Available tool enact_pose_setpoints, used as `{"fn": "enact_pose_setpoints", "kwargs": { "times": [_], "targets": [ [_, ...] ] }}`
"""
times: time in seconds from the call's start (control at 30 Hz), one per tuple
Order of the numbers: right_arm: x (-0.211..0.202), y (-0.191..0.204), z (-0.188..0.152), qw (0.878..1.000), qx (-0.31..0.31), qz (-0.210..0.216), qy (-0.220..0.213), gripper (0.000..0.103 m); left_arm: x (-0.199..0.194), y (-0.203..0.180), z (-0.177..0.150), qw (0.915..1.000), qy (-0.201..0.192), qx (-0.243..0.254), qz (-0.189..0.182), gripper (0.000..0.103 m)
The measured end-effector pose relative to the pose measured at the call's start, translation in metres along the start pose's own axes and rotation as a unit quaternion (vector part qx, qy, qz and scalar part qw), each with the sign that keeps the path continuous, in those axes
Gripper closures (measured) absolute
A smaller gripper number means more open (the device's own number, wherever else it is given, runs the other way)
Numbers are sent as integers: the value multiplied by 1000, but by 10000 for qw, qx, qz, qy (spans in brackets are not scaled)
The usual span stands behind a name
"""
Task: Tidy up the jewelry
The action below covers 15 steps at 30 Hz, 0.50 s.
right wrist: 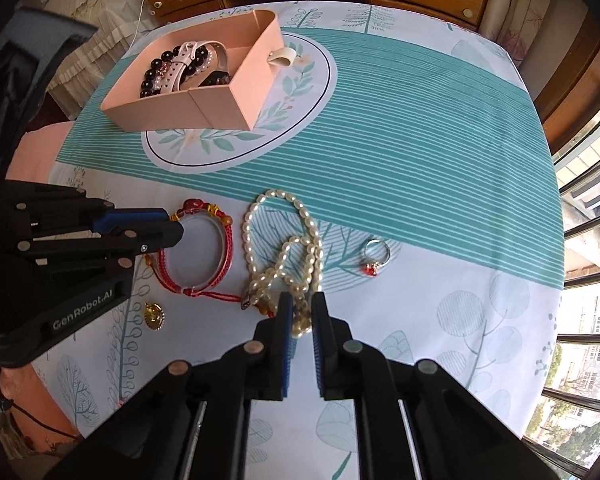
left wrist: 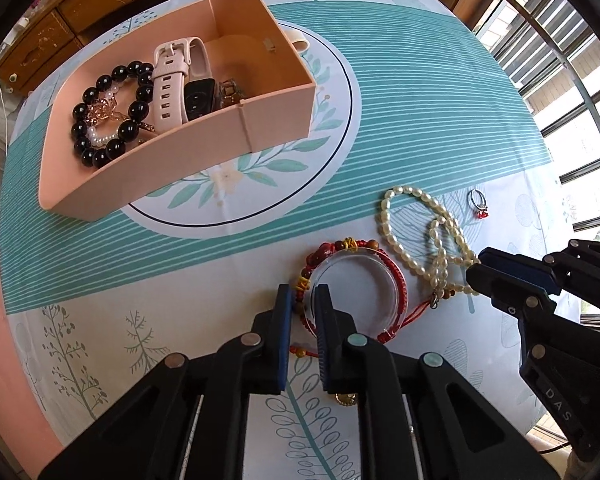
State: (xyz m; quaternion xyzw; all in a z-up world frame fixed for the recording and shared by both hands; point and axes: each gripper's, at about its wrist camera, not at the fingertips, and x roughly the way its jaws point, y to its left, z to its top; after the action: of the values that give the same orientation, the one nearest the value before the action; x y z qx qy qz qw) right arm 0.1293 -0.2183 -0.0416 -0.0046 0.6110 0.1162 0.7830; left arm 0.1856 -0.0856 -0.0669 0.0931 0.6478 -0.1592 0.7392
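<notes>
left tool [left wrist: 303,294] pinches red bracelet [left wrist: 396,280], right tool [right wrist: 302,300] pinches pearl strand [right wrist: 260,280]

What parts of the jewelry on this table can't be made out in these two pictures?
- Red bracelet: in the left wrist view the left gripper covers its near side.
- Pearl necklace: in the right wrist view its near end is hidden between the fingers of the right gripper.
- Box: its wall hides the bottom, and the piled watch and black beads cover smaller pieces.
- Ring: too small to show detail.
</notes>
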Motion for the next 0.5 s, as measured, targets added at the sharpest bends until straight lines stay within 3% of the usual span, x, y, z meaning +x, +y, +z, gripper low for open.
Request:
{"fn": "enact_pose_setpoints", "kwargs": {
  "times": [0.23, 0.5],
  "targets": [
    [-33, -2, 11, 9988, 112, 309, -364, 94, -24, 14, 0, 9994, -240, -224, -116, 95],
    [-86, 14, 48, 9922, 145, 610, -1073, 94, -79, 45, 19, 9951, -785, -574, -152, 98]
  ]
}}
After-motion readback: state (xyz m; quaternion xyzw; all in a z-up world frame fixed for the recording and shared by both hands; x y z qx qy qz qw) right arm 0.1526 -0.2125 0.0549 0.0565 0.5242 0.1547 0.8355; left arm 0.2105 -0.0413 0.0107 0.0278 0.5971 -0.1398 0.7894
